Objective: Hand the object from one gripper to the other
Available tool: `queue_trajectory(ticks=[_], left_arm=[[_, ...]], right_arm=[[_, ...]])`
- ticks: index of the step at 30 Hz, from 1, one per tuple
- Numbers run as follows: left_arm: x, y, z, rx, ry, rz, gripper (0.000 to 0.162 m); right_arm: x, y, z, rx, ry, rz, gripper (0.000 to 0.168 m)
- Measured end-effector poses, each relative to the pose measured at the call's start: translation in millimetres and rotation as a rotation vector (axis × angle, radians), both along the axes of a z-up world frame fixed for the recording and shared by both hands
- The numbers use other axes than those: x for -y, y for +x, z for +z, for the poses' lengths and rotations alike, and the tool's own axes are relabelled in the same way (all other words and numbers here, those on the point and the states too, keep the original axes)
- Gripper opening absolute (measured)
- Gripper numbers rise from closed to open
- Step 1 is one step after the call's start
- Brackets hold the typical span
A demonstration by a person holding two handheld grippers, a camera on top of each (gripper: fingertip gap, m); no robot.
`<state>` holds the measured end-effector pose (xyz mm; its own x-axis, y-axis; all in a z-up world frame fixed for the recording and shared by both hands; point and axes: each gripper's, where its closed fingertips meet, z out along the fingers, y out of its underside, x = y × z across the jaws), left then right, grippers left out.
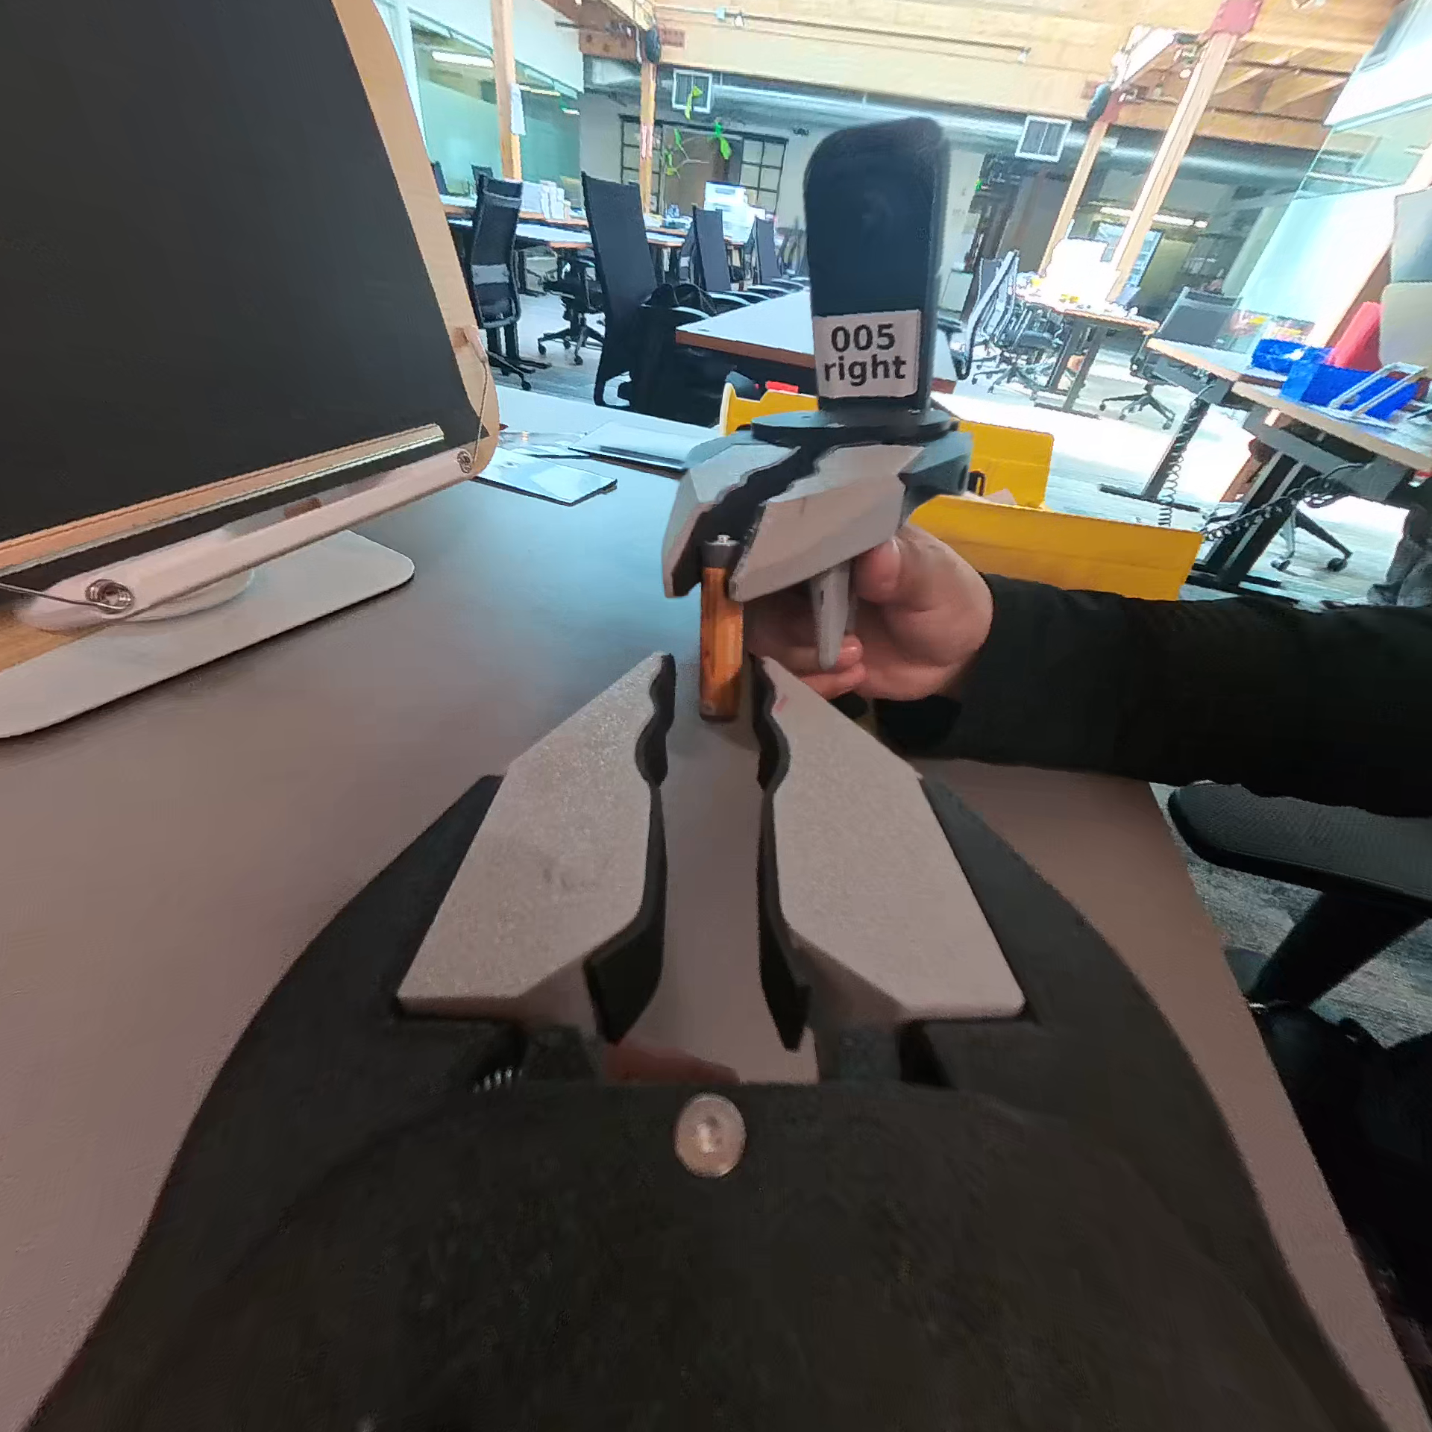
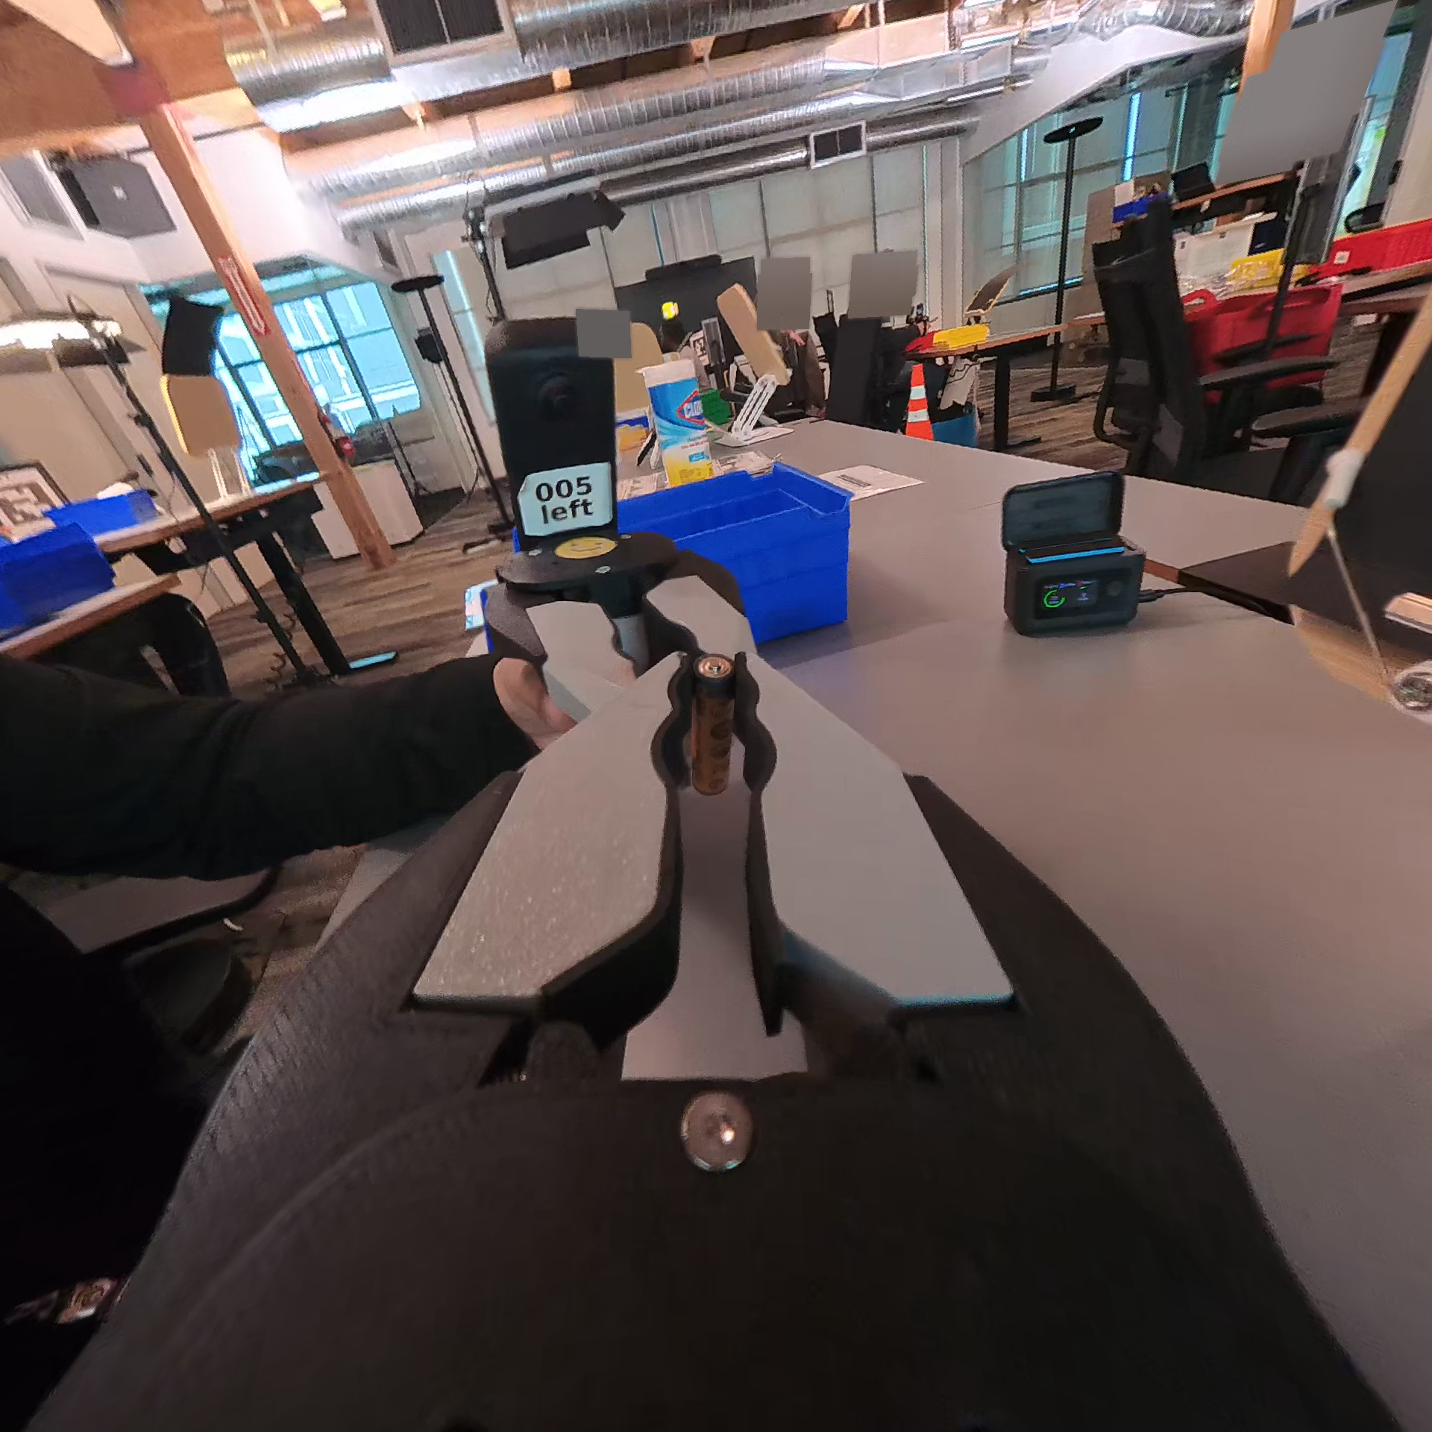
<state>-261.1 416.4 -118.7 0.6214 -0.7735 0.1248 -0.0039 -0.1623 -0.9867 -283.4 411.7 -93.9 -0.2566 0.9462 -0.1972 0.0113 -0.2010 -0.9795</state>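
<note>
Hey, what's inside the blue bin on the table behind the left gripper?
In the right wrist view the blue bin shows only bare inner walls near its rim. Its floor is hidden by the front wall, and the left gripper covers one end.

- The left gripper [image 1: 713, 682] has two big grey fingers [image 1: 558, 837] with wavy black edges.
- Its base is black with one shiny round screw [image 1: 709, 1135].
- The right gripper [image 2: 713, 682] looks the same.
- The person wears black sleeves [image 1: 1178, 690].
</note>
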Motion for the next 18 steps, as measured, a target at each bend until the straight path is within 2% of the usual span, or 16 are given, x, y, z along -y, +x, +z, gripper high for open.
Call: queue_trajectory(ticks=[2, 5, 8, 12, 16, 18], left_arm=[[2.1, 2.3, 0.1, -0.011, 0.015, -0.015, 0.008], [-2.2, 0.5, -5.7, -0.079, 0.01, 0.01, 0.008], [-14.2, -12.7, -10.7, -0.221, 0.09, 0.144, 0.008], [-26.8, -28.5, -32.1, -0.437, 0.096, 0.266, 0.008], [-30.1, -32.2, -56.3, -0.587, 0.054, 0.274, 0.008], [-29.0, -31.4, -62.1, -0.648, 0.068, 0.261, 0.008]], right_arm=[[3.5, -2.4, -3.5, 0.02, 0.02, 0.004, 0.006], [0.3, -3.8, -7.7, 0.046, 0.014, -0.013, 0.006], [-14.0, -0.2, -7.4, 0.054, -0.026, -0.066, 0.007], [-31.8, 6.0, -6.8, 0.064, -0.089, -0.12, 0.021], [-27.6, 5.6, -18.1, 0.166, 0.031, -0.12, 0.036], [-23.1, 5.2, -31.2, 0.251, 0.129, -0.113, 0.037]])
